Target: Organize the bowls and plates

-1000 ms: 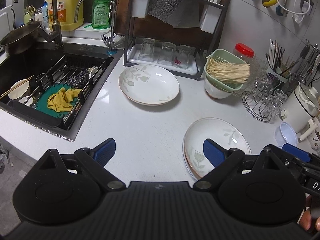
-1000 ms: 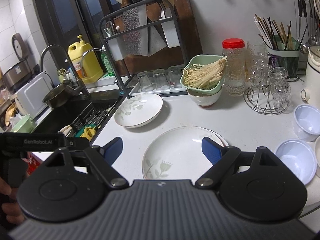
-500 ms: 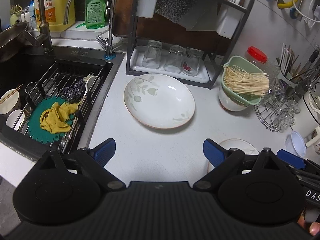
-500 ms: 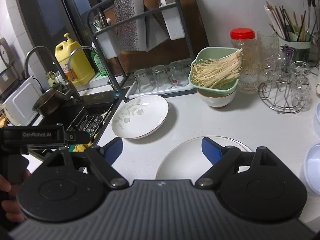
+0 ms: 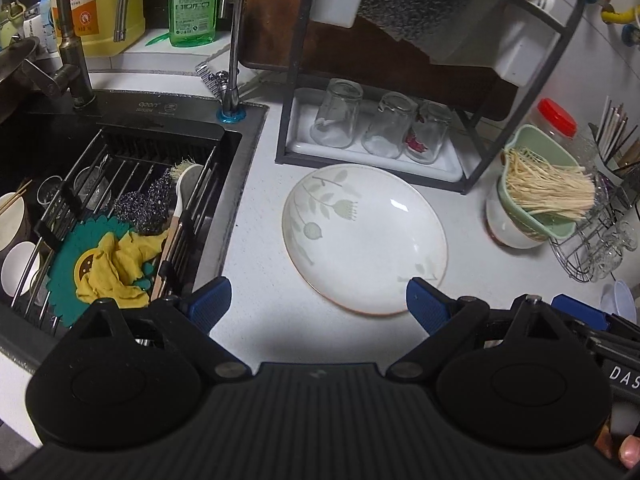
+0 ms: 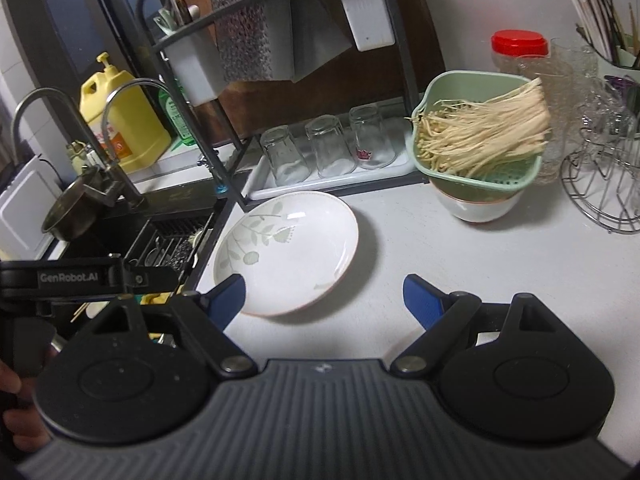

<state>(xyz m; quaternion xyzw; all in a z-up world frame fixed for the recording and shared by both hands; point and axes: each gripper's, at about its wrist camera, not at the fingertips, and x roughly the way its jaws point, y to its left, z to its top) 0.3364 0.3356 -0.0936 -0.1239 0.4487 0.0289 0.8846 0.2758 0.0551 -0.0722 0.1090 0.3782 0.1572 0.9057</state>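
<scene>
A white plate with a pale green leaf pattern [image 5: 364,236] lies flat on the white counter in front of the glass rack; it also shows in the right wrist view [image 6: 286,250]. My left gripper [image 5: 318,300] is open and empty, just short of the plate's near rim. My right gripper [image 6: 324,296] is open and empty, with its left fingertip close to the plate's near edge. A white bowl [image 6: 476,206] under a green colander of noodles stands at the right.
A black sink [image 5: 100,184] with a drying rack, cloth and brush lies to the left. A dark rack [image 5: 384,136] with three upturned glasses stands behind the plate. A wire glass stand [image 6: 604,184] and red-lidded jar [image 6: 518,50] stand at the right.
Both grippers have moved forward and left toward the patterned plate near the rack. The plates that lay near the front have dropped out of view. Both stay open.
</scene>
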